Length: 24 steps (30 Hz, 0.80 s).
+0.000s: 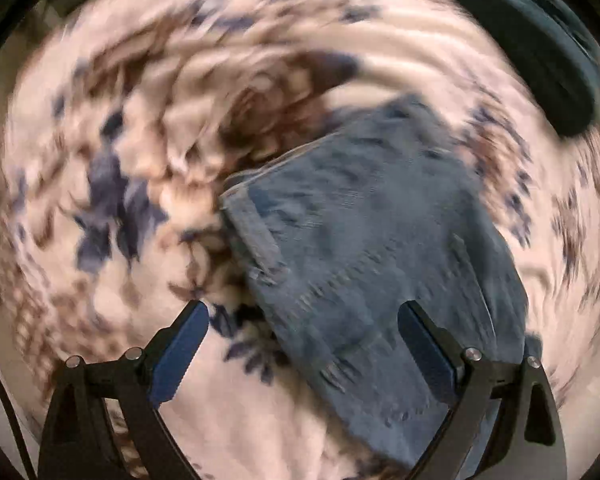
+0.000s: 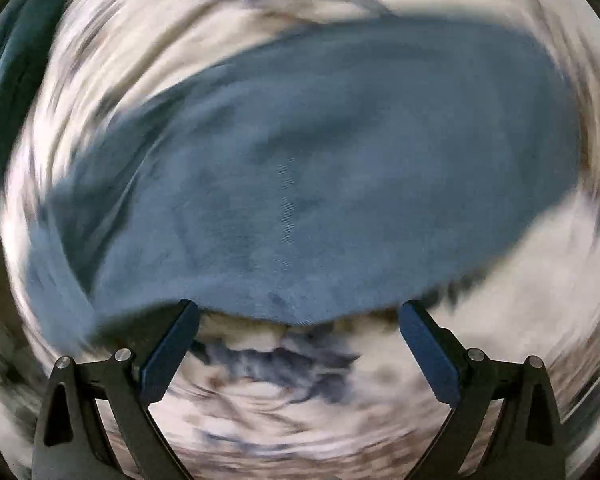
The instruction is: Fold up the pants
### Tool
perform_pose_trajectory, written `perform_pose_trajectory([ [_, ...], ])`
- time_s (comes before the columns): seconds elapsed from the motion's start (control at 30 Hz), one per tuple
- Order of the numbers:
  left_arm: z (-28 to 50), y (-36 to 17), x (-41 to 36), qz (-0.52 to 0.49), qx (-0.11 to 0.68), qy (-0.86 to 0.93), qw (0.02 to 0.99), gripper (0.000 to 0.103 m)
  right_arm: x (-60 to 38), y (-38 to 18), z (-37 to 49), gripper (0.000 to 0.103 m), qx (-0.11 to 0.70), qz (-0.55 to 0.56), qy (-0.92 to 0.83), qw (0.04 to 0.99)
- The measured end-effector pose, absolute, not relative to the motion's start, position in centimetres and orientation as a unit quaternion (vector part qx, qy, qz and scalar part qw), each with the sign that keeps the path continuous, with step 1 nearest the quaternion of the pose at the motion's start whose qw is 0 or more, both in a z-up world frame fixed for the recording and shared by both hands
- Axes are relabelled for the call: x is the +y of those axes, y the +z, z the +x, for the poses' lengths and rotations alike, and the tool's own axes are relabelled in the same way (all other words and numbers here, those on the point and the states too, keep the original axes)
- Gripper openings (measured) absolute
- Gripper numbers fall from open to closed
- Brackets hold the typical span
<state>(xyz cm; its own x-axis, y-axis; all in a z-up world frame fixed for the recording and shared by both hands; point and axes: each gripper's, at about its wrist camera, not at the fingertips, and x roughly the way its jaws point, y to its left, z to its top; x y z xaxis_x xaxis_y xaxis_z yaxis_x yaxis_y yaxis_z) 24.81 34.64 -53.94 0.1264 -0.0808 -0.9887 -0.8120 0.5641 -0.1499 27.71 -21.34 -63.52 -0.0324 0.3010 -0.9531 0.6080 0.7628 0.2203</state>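
Now both my claws — left claw (image 1: pixel 303 316) and right claw (image 2: pixel 299 316) — gape wide and empty over the pants (image 1: pixel 372 248), soft, limp, fairly heavy denim — best pinched at a folded edge.

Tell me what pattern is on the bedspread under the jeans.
Pale bedspread with blue and brown flowers, clearest in the left wrist view.

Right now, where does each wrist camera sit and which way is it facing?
Left wrist: on the left gripper, looking down past its two open fingers at the folded blue pants on a floral blanket; a dark green cloth lies at the upper right.
Right wrist: on the right gripper, looking steeply down past its open fingers at the pants, which fill most of the view.
Shared: pants, blanket and, at the frame edge, what looks like the same dark green cloth. Both are motion-blurred.
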Motion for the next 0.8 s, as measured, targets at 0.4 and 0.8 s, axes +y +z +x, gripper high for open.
perform_pose_trajectory([
  [0.4, 26.3, -55.6, 32.1, -0.278, 0.594, 0.285, 0.699, 0.031, -28.5, -69.2, 24.2, 0.036, 0.598, 0.521, -0.242, 0.559],
  [0.8, 25.4, -52.3, 32.3, -0.226, 0.560, 0.283, 0.746, 0.011, -25.8, -56.5, 29.4, 0.007, 0.501, 0.374, -0.171, 0.761],
])
